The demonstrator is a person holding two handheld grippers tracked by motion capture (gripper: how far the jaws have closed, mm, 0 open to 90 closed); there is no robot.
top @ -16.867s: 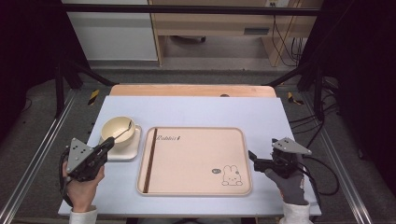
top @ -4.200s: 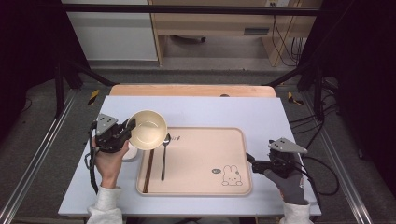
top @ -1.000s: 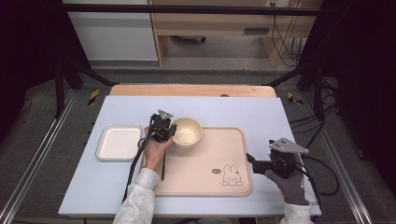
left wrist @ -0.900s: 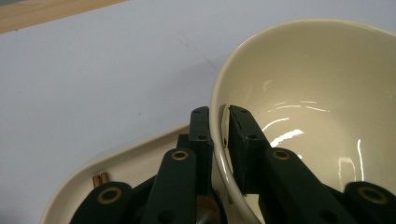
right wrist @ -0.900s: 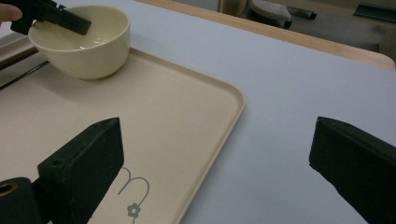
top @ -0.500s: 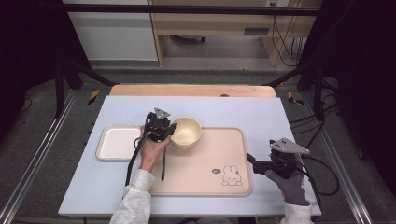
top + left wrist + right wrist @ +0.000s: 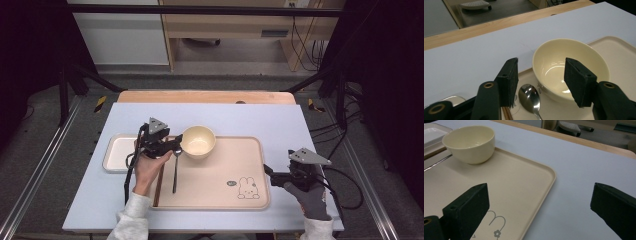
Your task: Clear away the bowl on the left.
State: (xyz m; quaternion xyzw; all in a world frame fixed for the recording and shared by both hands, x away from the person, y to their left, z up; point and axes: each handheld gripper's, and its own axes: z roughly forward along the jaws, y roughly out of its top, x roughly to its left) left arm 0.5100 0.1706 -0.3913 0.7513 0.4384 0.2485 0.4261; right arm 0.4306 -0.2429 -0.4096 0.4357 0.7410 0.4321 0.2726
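High view: one cream bowl (image 7: 198, 141) stands upright at the far left of one beige tray (image 7: 235, 172), which bears a small rabbit print near its right corner; one spoon (image 7: 175, 165) lies lengthwise on the tray just left of the bowl, its head toward the far side; one white dish (image 7: 114, 152) sits on the table left of the tray, touching or just beside it; two grippers are in play; the left gripper (image 7: 172, 145) hangs just left of the bowl over the tray's far-left corner, its jaws have just been opening, now fairly wide, nothing held; in the left gripper view the bowl's near rim shows between the jaws with the pads clear of it and the spoon head below; the right gripper (image 7: 267, 171) rests at the tray's right edge, jaws wide apart and empty, one over the tray and one over the table in the right gripper view; the table (image 7: 300, 135) has a pale blue-grey top with a wooden strip along its far edge; beyond it lie a grey floor, black frame legs, cables, and a wooden bench by a white cabinet.
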